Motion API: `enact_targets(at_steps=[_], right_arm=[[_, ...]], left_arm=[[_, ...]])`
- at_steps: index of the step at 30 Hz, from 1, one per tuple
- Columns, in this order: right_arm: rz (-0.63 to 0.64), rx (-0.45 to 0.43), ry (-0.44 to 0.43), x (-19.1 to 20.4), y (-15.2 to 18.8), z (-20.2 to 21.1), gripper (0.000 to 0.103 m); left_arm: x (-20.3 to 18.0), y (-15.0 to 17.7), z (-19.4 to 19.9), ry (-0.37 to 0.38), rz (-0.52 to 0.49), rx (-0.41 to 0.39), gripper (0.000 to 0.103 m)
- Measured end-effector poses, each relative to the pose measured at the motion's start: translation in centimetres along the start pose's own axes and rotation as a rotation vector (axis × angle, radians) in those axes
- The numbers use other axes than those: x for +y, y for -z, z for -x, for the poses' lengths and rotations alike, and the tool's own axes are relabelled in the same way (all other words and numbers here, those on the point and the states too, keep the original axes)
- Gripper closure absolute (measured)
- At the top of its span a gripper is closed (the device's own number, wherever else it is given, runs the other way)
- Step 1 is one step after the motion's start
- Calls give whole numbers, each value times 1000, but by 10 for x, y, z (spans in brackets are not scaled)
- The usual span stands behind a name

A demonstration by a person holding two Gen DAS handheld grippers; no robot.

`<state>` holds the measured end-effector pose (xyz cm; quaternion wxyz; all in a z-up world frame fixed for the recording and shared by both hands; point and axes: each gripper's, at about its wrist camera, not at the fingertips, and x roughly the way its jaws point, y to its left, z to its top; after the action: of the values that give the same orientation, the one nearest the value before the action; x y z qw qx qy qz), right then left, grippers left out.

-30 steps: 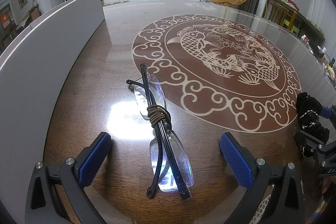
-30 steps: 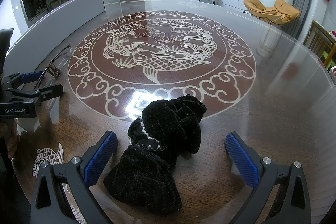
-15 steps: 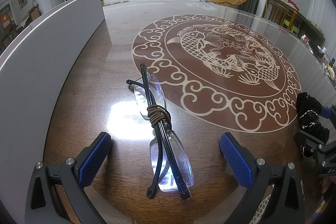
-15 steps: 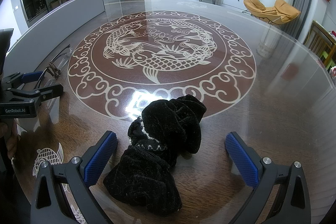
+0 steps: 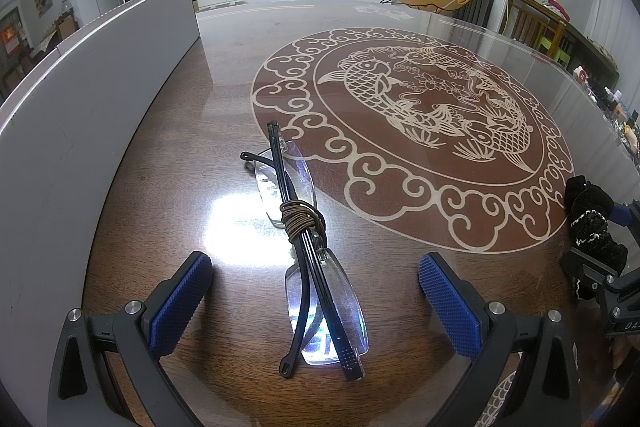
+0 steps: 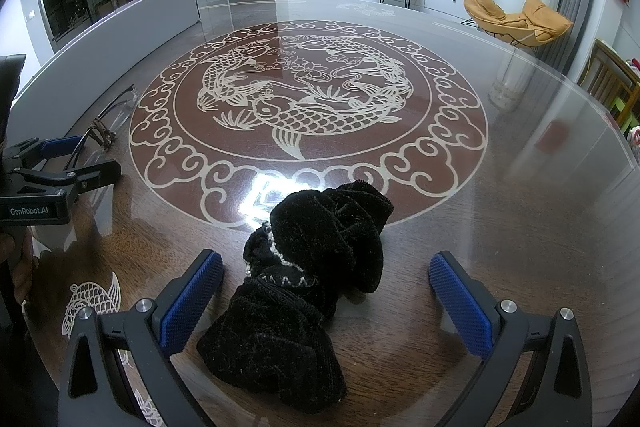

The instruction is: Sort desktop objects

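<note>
Your left gripper (image 5: 316, 287) is spread wide, its blue pads on either side of the folded glasses (image 5: 310, 251) without touching them. The glasses lie flat on the glass-topped table (image 5: 168, 155), temples crossed over the lenses, with a brown cord (image 5: 302, 217) wound around the middle. They sit just outside the scrolled border of the fish medallion (image 5: 416, 143), beside a bright glare patch on the tabletop.

Your right gripper (image 6: 326, 291) is equally wide and grips nothing. The crumpled black velvet pouch (image 6: 312, 275) lies between its pads, clear of both, with a thin line of pale trim showing across its folds. It rests at the near edge of the medallion. From the right wrist view, your left gripper shows at the far left, with the glasses beyond it.
</note>
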<state>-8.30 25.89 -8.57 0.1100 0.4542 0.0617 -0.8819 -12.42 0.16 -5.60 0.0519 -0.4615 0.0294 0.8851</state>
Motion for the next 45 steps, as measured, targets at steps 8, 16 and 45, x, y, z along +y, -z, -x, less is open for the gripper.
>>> enact_targets(at_steps=[8, 16, 45], right_arm=[[0, 0, 0, 1, 0, -1, 0], [0, 0, 0, 1, 0, -1, 0], [51, 127, -37, -3, -8, -4, 0]], left_arm=[[0, 0, 0, 0, 1, 0, 0], [0, 0, 0, 0, 1, 0, 0], [2, 2, 4, 67, -90, 46, 0]])
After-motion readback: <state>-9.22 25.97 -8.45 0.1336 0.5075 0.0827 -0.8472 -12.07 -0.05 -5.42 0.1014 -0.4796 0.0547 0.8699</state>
